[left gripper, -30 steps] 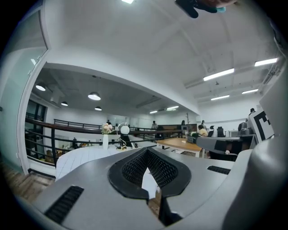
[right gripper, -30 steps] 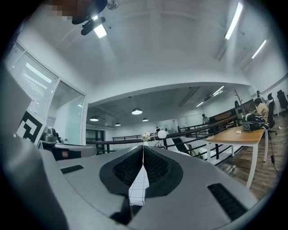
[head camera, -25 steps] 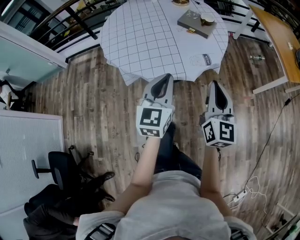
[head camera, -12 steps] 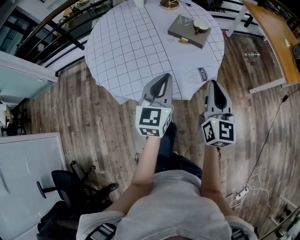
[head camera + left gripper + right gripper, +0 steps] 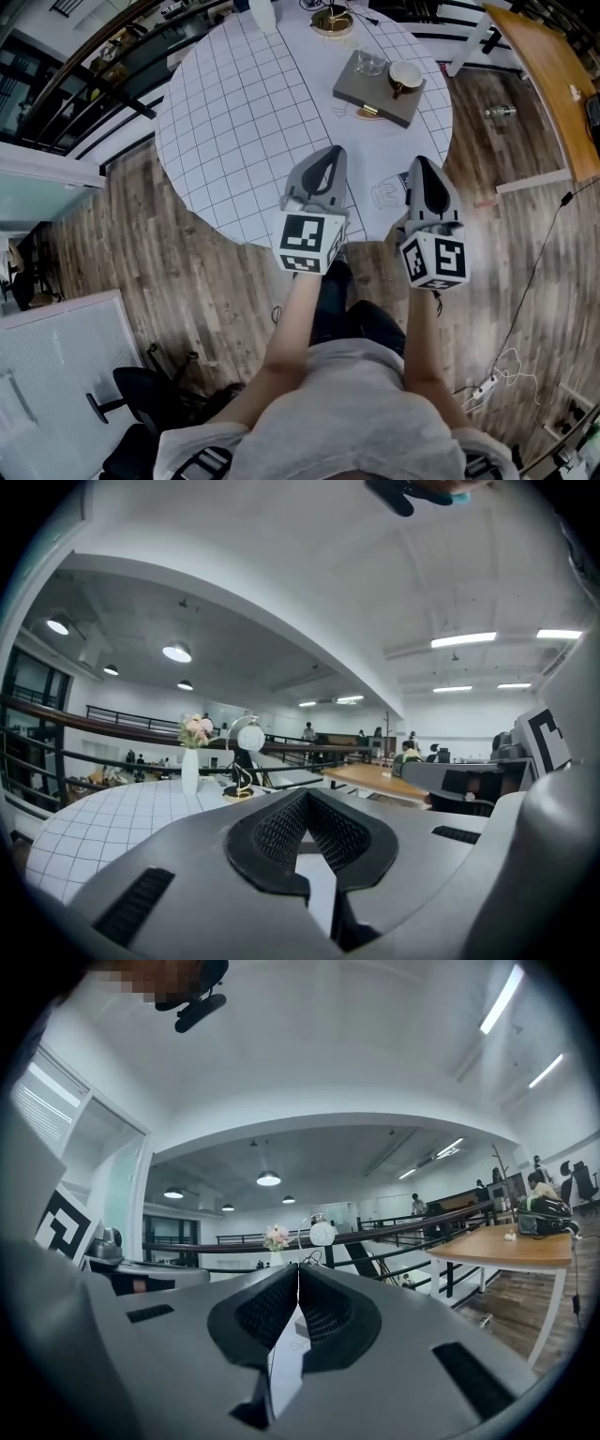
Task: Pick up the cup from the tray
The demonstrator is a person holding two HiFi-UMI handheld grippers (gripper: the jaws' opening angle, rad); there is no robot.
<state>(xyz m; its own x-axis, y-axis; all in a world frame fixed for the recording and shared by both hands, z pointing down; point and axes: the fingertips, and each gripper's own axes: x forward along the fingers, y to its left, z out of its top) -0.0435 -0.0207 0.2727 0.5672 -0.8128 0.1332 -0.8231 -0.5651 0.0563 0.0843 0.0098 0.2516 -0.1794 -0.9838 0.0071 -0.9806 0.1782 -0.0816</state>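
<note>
A white cup [image 5: 406, 76] with dark liquid stands on a grey tray [image 5: 379, 87] at the far right of a round table [image 5: 253, 112] with a gridded white cloth; a clear glass [image 5: 370, 63] shares the tray. My left gripper [image 5: 330, 155] and right gripper [image 5: 419, 164] hover side by side over the table's near edge, well short of the tray. Both are shut and hold nothing. Their jaws meet tip to tip in the left gripper view [image 5: 306, 792] and the right gripper view [image 5: 298, 1267].
A gold lamp base [image 5: 332, 20] and a white vase [image 5: 262, 11] stand at the table's far side. A wooden desk [image 5: 555, 80] lies to the right, railings [image 5: 112, 66] to the left, an office chair [image 5: 141, 427] at lower left. Wooden floor surrounds the table.
The view has moved towards the table: both grippers now hover over its near edge instead of the floor in front of it. Both stay shut.
</note>
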